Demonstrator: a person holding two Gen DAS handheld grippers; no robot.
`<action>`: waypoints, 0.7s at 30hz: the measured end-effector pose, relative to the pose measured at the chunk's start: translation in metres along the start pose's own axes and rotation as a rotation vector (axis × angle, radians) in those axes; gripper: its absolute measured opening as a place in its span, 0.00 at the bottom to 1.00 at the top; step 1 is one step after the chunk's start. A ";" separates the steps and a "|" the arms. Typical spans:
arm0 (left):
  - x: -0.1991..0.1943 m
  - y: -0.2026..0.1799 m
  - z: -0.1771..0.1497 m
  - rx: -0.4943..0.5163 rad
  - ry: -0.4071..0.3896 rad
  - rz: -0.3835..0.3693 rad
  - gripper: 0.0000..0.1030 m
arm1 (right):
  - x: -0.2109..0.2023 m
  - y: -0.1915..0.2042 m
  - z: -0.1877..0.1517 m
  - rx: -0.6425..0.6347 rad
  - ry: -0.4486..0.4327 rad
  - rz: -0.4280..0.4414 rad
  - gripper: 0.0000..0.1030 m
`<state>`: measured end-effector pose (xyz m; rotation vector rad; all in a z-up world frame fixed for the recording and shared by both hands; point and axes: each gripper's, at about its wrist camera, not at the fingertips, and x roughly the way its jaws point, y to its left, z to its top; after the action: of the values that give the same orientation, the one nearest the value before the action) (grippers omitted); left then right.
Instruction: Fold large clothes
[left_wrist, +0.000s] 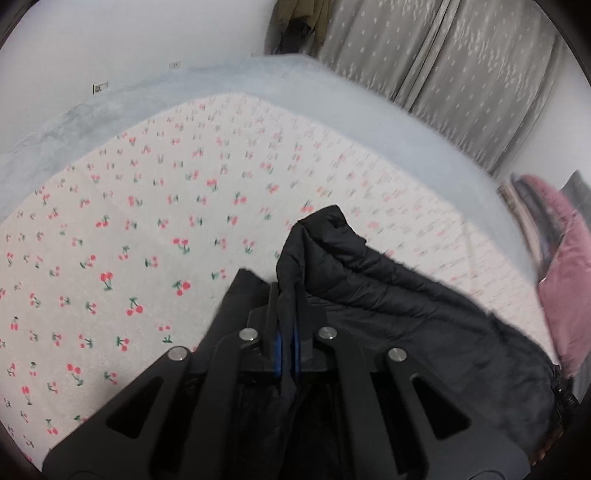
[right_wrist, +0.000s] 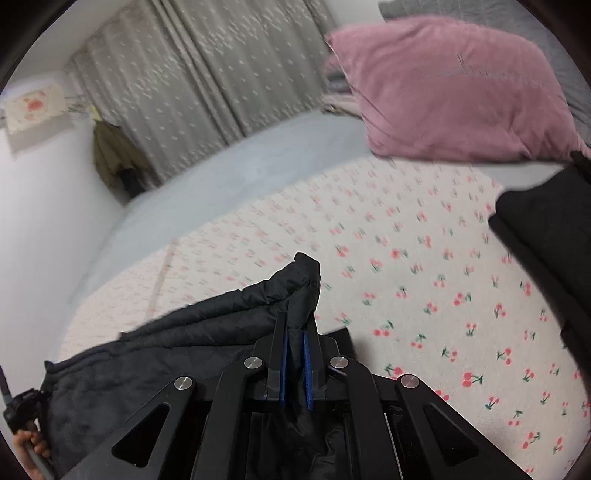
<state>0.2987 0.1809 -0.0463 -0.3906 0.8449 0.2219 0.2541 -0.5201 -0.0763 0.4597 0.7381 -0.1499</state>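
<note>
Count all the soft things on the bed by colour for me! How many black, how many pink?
Black: 2, the black jacket pinched by both hand-held grippers, left and right, and a separate black garment at the right edge.
Pink: 1, the pink pillow.
Cherry print: 1, the cherry sheet.
Total: 4

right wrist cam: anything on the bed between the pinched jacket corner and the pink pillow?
Right wrist view: nothing. Only bare cherry-print sheet lies between the black jacket corner and the pink pillow.
</note>
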 end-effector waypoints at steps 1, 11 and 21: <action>0.005 0.001 -0.002 0.002 0.006 0.008 0.05 | 0.010 -0.005 -0.003 0.016 0.026 -0.010 0.06; 0.009 0.000 -0.007 0.022 0.029 0.028 0.17 | 0.043 -0.022 -0.014 0.073 0.114 -0.043 0.21; -0.083 -0.019 -0.011 -0.005 -0.074 -0.060 0.54 | -0.060 -0.020 -0.001 0.153 -0.011 0.056 0.77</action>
<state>0.2439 0.1559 0.0154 -0.4090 0.7588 0.1821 0.2031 -0.5390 -0.0430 0.6239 0.7053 -0.1565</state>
